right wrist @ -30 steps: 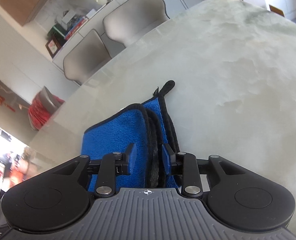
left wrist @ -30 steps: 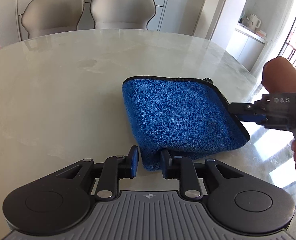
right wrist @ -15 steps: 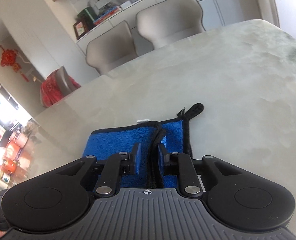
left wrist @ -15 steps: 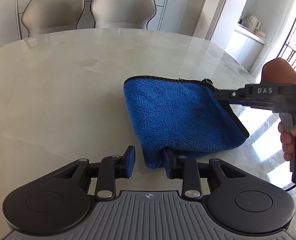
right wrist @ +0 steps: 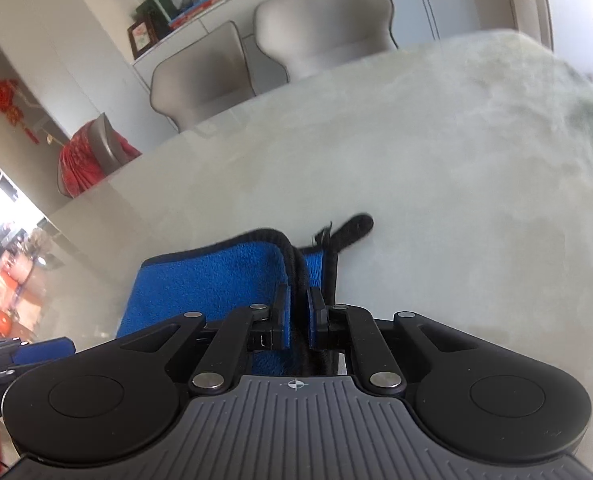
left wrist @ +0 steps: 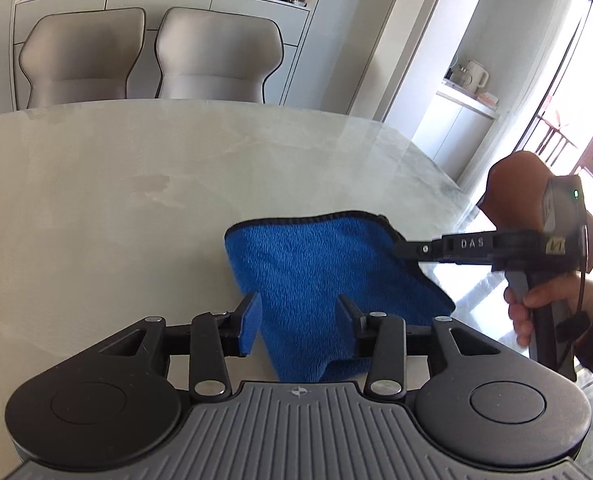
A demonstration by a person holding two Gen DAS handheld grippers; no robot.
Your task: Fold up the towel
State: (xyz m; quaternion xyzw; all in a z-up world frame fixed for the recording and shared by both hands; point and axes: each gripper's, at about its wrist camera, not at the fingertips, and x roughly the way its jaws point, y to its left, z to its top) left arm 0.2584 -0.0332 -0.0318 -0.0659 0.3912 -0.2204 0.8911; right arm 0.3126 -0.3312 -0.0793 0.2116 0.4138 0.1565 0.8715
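Note:
A folded blue towel [left wrist: 328, 276] with black binding lies on the pale marble table [left wrist: 136, 200]. My left gripper [left wrist: 299, 320] hovers at the towel's near corner. Its jaws are opening, the corner sits loosely between them, and the left pad stands clear of the cloth. My right gripper [left wrist: 400, 247] is shut on the stacked black-bound edges at the towel's right far side. In the right wrist view the right gripper [right wrist: 299, 314] pinches those edges, with the towel [right wrist: 208, 284] spreading left and the black hanging loop [right wrist: 354, 228] lying just beyond.
Two grey chairs [left wrist: 152, 56] stand behind the table's far edge, before a white sideboard. A person's hand [left wrist: 536, 304] holds the right gripper's handle, with a brown rounded object [left wrist: 512, 188] behind it. The table's right edge runs close to the towel.
The left jaws have spread off the towel's near corner and the left gripper has lifted a little. The right jaws have shut on the towel's bound edges and slid toward its far corner.

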